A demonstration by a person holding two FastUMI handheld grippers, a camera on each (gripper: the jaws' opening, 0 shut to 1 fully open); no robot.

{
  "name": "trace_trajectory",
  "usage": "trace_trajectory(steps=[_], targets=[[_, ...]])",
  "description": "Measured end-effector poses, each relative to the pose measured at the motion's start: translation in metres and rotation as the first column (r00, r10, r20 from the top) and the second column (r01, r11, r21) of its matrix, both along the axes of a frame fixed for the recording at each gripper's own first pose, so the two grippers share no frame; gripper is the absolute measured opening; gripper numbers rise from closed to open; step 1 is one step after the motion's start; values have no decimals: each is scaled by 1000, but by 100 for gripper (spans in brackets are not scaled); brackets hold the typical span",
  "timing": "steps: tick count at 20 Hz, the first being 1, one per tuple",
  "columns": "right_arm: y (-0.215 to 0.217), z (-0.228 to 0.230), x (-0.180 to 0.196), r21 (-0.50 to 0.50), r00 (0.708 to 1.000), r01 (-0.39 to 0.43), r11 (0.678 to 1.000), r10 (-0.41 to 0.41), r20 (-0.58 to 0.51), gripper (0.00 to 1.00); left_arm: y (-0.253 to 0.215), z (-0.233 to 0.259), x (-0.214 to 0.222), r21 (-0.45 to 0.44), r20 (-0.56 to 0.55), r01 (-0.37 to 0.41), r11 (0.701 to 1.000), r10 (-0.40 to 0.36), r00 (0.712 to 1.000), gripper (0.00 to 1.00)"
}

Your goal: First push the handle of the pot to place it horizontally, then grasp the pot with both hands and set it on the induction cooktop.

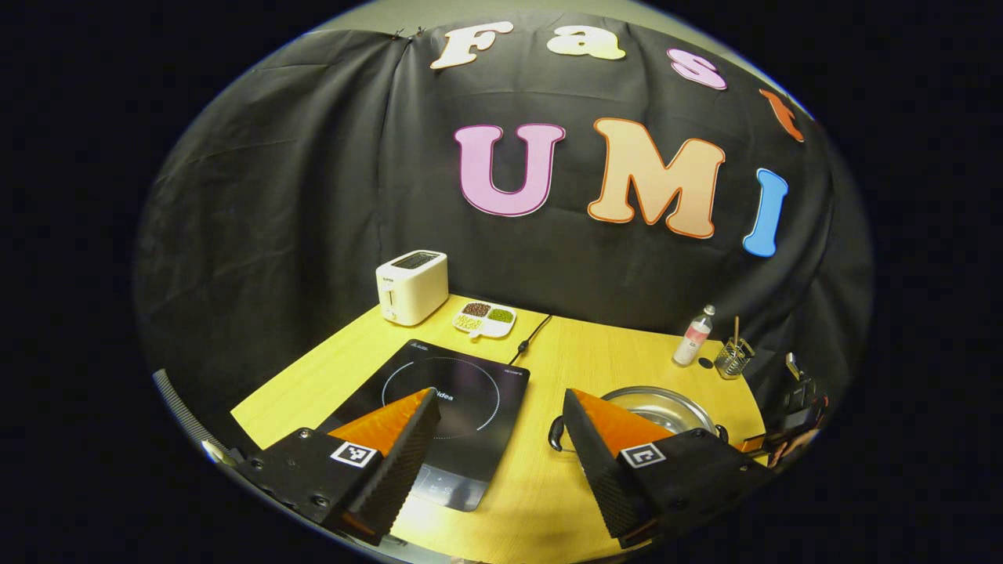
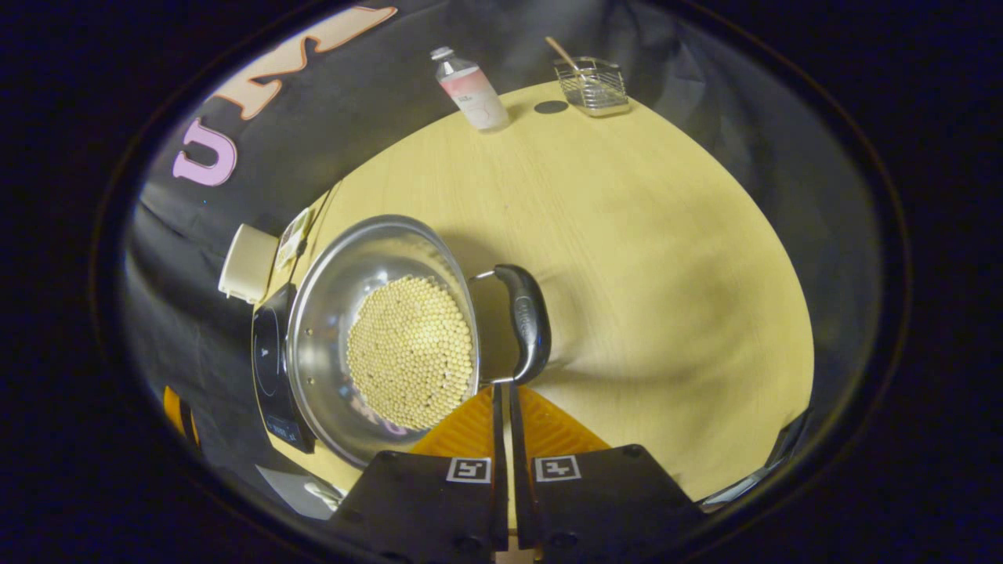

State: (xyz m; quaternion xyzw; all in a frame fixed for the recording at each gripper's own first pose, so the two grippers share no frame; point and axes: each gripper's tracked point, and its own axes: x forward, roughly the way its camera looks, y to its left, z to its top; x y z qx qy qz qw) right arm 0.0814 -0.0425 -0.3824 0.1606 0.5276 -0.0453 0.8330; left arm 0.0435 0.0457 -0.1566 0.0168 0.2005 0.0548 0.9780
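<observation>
**Stock record: pot, cooktop and two grippers on the yellow table**

**Left gripper**: In the left gripper view its two orange-faced fingers are spread wide apart with nothing between them. It hangs above the near edge of the table, touching nothing.

**Right gripper**: In the right gripper view its fingers are drawn together until only a thin slit separates them. The tips sit right at the near end of the pot's handle, where the wire bracket meets the black grip. Whether the tips press on the handle cannot be told.

**Pot**: Steel, round and open-topped, with a pale dotted pattern inside. It stands on the table ahead and to the left of the right gripper's fingers. The black handle runs alongside its rim on the side nearer those fingers. From the left gripper it lies ahead to the right, partly behind the right-hand finger; a second small black handle shows on its near-left side.

**Induction cooktop**: Black glass with a ring marking, flat on the table. It lies ahead of the left gripper, partly behind its left-hand finger, and is bare. From the right gripper it sits just beyond the pot, to the left.

**Other items, beyond the left gripper:**
- white toaster, far left
- divided snack dish, just beside the toaster
- black cable, running from the cooktop's back
- clear bottle, far right
- wire holder with a stick, next to the bottle
</observation>
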Motion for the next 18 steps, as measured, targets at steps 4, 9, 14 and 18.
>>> trace_trajectory(steps=[4, 9, 14, 18], targets=[[-6, 1, 12, 1, 1000, 1, 1000, -1, 4, 8, -6, -6, 4, 10, -13, 2, 1000, -2, 1000, 97], [-10, 0, 10, 12, 1000, 3, 1000, -3, -4, 9, -12, -13, 7, 9, -31, 4, 1000, -4, 1000, 97], [-26, -6, 1, -19, 1000, 7, 1000, -7, -16, 25, -14, -20, 9, 10, -49, 16, 1000, -16, 999, 97], [-36, 5, -1, 10, 1000, 27, 1000, -27, 7, 48, -17, -32, 13, -6, -69, 24, 1000, -24, 997, 97]])
